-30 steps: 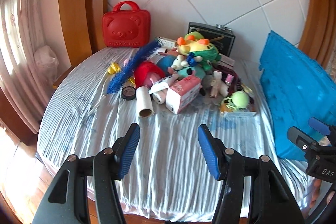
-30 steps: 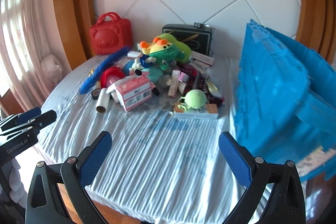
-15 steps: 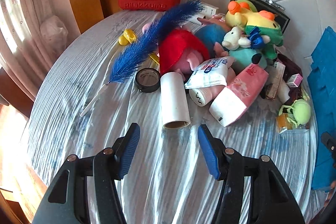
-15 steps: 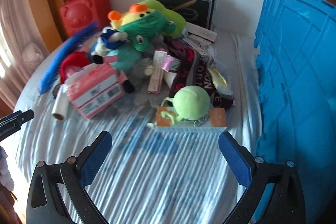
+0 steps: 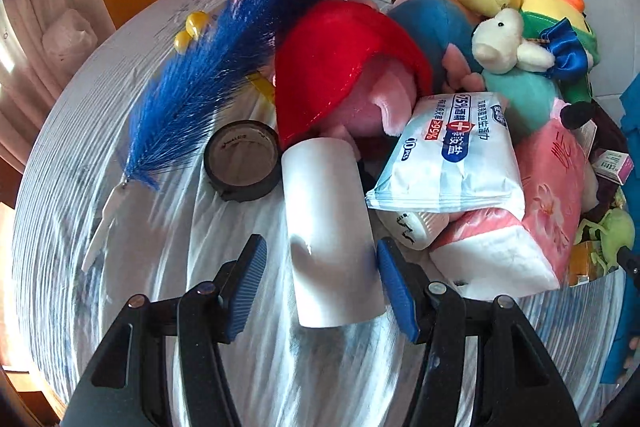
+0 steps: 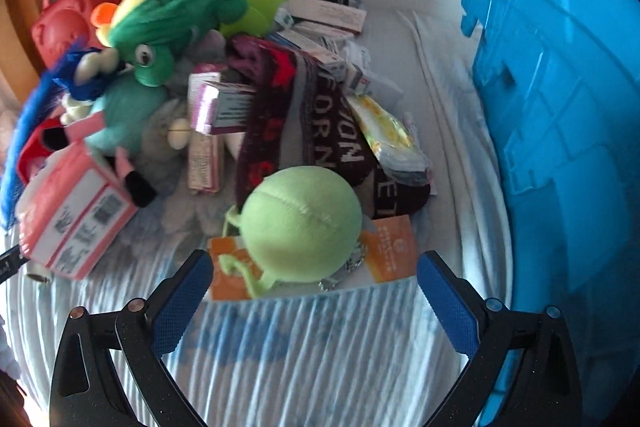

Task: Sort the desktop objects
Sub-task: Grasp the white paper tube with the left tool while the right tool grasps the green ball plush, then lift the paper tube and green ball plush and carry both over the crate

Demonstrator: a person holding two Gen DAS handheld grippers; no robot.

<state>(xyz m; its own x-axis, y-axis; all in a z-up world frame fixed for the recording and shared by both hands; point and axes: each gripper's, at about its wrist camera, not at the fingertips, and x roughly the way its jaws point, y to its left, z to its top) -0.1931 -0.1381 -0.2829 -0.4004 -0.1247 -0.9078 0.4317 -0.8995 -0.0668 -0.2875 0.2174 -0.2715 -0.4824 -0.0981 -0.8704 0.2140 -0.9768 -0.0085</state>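
Left gripper (image 5: pixel 322 285): spread, now moved in around the white roll (image 5: pixel 330 235), not yet pinching.
Right gripper (image 6: pixel 314 301): spread wide, now near the green ball (image 6: pixel 300 223).
Meaning: first pickups look imminent.

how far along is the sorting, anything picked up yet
Nothing looks sorted: the plush toys, wipes pack, tape roll and boxes sit in one heap. In hand: the left gripper is open around the white roll, not closed. The right gripper is open before the green ball. The whole pile is left.
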